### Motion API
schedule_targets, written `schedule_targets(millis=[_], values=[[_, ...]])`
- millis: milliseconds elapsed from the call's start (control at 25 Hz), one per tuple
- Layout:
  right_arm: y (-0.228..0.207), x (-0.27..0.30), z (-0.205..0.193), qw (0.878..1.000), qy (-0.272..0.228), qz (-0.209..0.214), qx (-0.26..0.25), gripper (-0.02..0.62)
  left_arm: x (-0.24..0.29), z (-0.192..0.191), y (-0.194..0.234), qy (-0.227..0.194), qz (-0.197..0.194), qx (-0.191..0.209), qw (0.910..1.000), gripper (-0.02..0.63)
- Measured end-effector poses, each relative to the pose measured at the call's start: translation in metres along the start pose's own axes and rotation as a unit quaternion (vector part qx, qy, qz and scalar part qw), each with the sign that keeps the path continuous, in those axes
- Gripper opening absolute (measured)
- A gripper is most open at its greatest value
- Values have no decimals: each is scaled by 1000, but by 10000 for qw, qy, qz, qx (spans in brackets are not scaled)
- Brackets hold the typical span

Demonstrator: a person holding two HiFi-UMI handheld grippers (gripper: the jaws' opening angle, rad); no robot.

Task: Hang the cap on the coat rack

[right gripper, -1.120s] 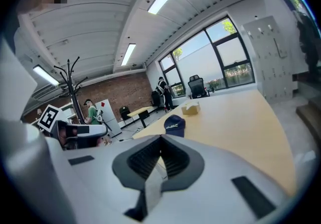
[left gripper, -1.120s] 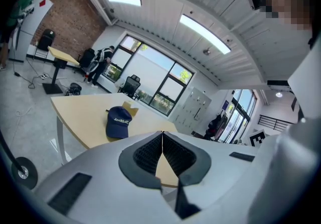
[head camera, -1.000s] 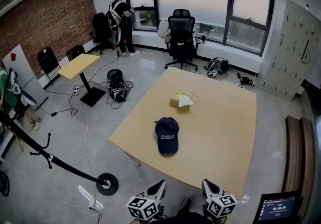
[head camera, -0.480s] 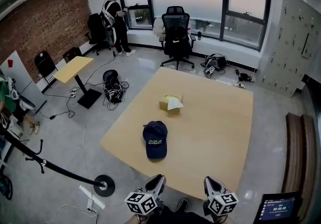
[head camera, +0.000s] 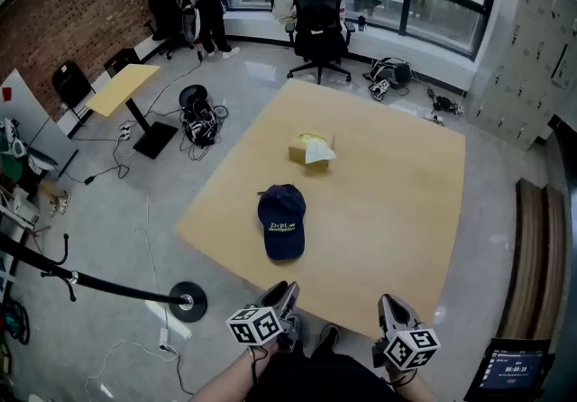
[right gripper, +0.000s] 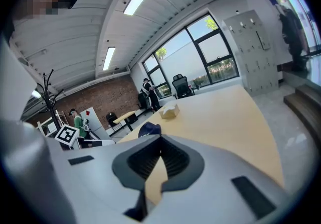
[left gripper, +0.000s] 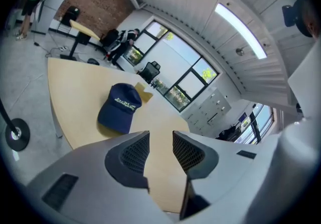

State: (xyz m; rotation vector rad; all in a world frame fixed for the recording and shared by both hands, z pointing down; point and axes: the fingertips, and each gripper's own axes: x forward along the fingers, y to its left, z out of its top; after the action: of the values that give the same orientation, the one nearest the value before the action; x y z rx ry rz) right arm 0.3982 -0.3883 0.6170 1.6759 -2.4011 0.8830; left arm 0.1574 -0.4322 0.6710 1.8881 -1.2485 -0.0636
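**Reaching for the cap: nothing picked up yet**

The cap (head camera: 282, 220) lies flat on the table (head camera: 388, 202), near its left edge and a little in from the near edge, with the brim turned toward the person. A tissue box (head camera: 309, 149) sits farther in, toward the far edge. Both tools hang just off the near edge, apart from the cap.

The left tool (head camera: 284, 290) has just been opening. Its jaws now stand spread with only bare table showing between them, and the cap sits ahead and slightly to the left in its own view. The right tool (head camera: 394, 310) has its jaws pressed together at the tips, with nothing in them.

The coat rack (head camera: 108, 283) stands on the floor off the table's left edge, with its round base near the near-left corner. Its hooks show only in the right gripper view.

The step in hand looks like the approach for the pickup, most likely with the left tool, since it is open and closer. Next it must go forward over the near edge and drop low enough for the jaws to straddle the brim or a fold of the crown, then close firmly. The cloth is soft, so a shallow bite could slip. Only then can the cap be carried left to a hook.
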Motion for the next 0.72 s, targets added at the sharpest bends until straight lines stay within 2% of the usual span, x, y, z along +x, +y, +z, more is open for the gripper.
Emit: schedule_targets(millis=[160, 280, 400, 720], values=[[4, 12, -4, 9999, 84, -121, 29, 4, 23, 6, 35, -18, -50, -714, 9974, 133], [11, 12, -11, 9995, 229, -176, 90, 5, 32, 0, 58, -42, -35, -1450, 9894, 134], [17, 17, -17, 9991, 329, -237, 138, 5, 42, -8, 85, -69, 124, -2011, 9795, 158], [22, 32, -20, 9978, 494, -425, 110, 5, 76, -14, 123, -143, 246, -2774, 9603, 174]])
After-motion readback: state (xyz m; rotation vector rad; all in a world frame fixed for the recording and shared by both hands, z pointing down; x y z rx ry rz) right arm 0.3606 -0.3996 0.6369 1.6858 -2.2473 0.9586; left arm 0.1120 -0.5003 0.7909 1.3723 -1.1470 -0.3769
